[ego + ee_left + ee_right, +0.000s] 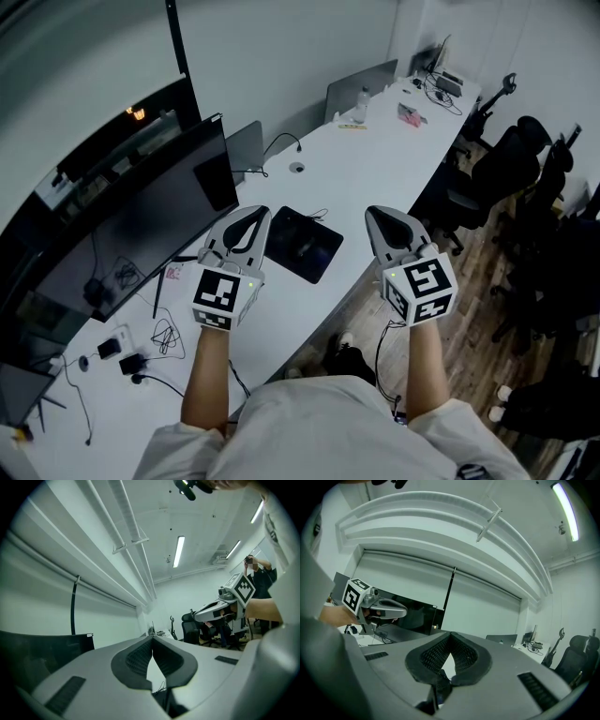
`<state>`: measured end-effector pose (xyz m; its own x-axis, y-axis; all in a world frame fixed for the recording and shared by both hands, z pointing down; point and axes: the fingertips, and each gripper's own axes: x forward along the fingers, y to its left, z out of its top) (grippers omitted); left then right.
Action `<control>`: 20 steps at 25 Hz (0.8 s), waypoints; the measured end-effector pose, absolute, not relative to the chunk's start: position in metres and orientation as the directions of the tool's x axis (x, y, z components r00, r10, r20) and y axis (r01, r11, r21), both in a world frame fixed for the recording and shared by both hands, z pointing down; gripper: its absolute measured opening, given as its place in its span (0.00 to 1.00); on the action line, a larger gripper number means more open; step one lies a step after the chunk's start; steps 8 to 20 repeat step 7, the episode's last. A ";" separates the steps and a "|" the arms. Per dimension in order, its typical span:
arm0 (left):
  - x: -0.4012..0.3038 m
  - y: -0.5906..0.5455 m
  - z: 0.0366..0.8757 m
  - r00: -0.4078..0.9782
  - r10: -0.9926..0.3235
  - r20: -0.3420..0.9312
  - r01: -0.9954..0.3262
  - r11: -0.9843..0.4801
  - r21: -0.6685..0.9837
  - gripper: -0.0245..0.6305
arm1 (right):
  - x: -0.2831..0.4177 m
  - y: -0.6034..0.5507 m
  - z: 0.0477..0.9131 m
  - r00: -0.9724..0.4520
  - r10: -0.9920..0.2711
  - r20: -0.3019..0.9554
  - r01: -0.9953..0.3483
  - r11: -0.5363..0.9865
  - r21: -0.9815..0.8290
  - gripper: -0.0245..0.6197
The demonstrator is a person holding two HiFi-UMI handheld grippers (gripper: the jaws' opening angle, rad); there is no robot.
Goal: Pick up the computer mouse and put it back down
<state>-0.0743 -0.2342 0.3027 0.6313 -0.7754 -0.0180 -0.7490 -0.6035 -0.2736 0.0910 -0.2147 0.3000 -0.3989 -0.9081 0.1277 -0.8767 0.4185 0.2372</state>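
As the head view looks down: the left gripper (254, 212) and right gripper (376, 214) hang side by side over the near edge of a long white surface (375, 159). They sit on bare forearms, and the hands are hidden behind the marker cubes.
Computer mouse: cannot be made out in any view. The left gripper covers the surface just beside a dark pad (305, 246), and a thin cable (317, 216) lies at the pad's far edge.
Left of the pad: a wide dark monitor (141, 225) is cut off by the frame. Loose cables and plugs (127, 356) lie near its foot.
Far end: a bottle (362, 103) stands beside a grey laptop (361, 84), its contents too small to tell.
Right side: black office chairs (502, 169) stand dim on a wood floor.
Left gripper view: the jaws are pressed together at the tips, and only a sliver of pale surface shows through the gap lower down. The right gripper appears in profile at right, with a person beyond it partly hidden.
Right gripper view: the jaws are closed tip to tip, with the same pale sliver between the pads. The left gripper shows at left in front of the monitor.
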 end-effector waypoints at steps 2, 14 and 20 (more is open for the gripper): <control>-0.076 -0.234 0.302 0.628 -0.778 -0.019 -0.751 -0.599 -0.276 0.07 | 0.091 -0.214 0.299 -0.400 -0.907 0.128 -0.875 0.420 0.242 0.06; -0.077 -0.234 0.300 0.622 -0.783 -0.020 -0.756 -0.594 -0.276 0.07 | 0.091 -0.213 0.301 -0.401 -0.907 0.131 -0.873 0.421 0.244 0.06; -0.077 -0.234 0.300 0.622 -0.783 -0.020 -0.756 -0.594 -0.276 0.07 | 0.091 -0.213 0.301 -0.401 -0.907 0.131 -0.873 0.421 0.244 0.06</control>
